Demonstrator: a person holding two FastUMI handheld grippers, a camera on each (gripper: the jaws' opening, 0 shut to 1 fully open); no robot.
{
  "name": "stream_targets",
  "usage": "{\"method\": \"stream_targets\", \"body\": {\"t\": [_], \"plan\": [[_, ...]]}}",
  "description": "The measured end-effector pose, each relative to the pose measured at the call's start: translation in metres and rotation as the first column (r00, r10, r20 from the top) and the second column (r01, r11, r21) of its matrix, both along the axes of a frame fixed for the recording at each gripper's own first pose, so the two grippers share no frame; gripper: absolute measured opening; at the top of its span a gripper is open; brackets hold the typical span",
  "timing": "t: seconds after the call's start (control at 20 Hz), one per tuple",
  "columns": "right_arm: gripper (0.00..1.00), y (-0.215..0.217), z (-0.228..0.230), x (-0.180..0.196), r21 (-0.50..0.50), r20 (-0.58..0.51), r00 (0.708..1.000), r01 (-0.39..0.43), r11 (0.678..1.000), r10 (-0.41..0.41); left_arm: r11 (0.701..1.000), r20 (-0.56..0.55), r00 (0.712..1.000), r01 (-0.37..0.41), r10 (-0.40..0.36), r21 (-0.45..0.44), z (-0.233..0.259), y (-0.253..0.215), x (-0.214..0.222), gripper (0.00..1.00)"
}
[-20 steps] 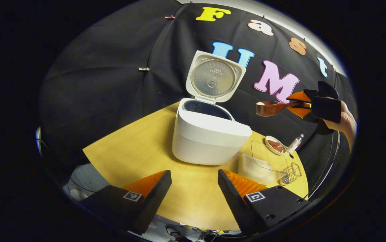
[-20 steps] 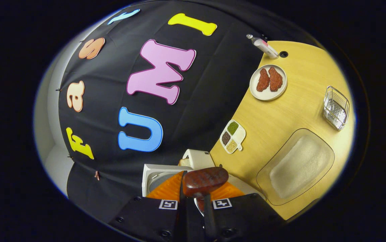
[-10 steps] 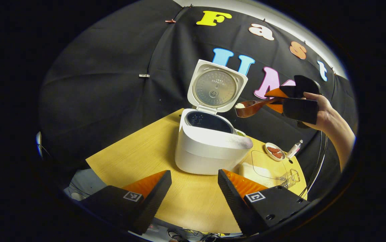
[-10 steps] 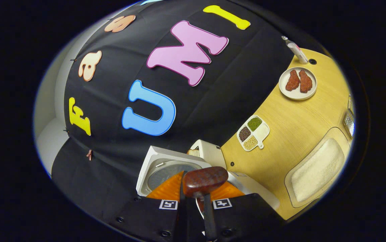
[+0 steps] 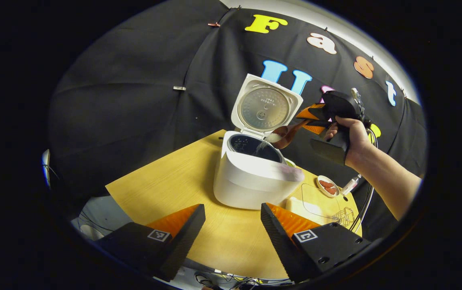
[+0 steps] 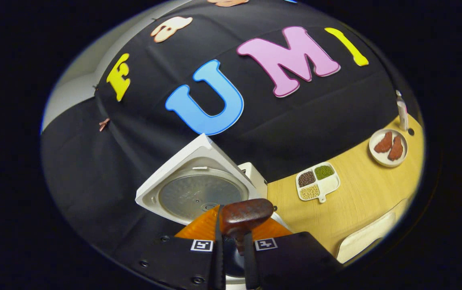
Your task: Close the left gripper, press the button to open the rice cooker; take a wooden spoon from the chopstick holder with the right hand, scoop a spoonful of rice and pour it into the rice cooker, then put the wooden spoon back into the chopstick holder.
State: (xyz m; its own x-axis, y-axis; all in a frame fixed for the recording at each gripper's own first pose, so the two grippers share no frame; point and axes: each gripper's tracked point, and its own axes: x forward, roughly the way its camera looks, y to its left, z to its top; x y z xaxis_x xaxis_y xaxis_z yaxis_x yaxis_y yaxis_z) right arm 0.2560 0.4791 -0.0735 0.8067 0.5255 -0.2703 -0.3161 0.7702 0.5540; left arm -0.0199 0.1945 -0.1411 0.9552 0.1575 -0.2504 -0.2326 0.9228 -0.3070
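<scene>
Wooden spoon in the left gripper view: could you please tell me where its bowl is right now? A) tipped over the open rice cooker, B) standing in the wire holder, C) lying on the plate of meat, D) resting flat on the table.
A: the wooden spoon, held in the right tongs, tilts over the open rice cooker, with rice falling into the pot.

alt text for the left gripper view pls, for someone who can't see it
A hand holds the right gripper, which tips a wooden spoon of rice over the open white rice cooker on a wooden table, its lid raised. The left gripper hangs open in the foreground.
</scene>
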Motion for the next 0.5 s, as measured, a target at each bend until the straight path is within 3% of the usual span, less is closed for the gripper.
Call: {"method": "stream_targets", "body": {"t": [0.3, 0.5], "plan": [[0.22, 0.021, -0.006, 0.001, -0.117, 0.076, 0.995, -0.051, 0.992, 0.060, 1.000, -0.012, 1.000, -0.004, 0.004, -0.003, -0.012, 0.005, -0.002, 0.95], [0.22, 0.040, -0.012, -0.001, -0.242, 0.154, 0.978, -0.104, 0.965, 0.144, 1.000, -0.017, 1.000, 0.012, -0.012, -0.001, -0.014, 0.002, 0.001, 0.96]]}}
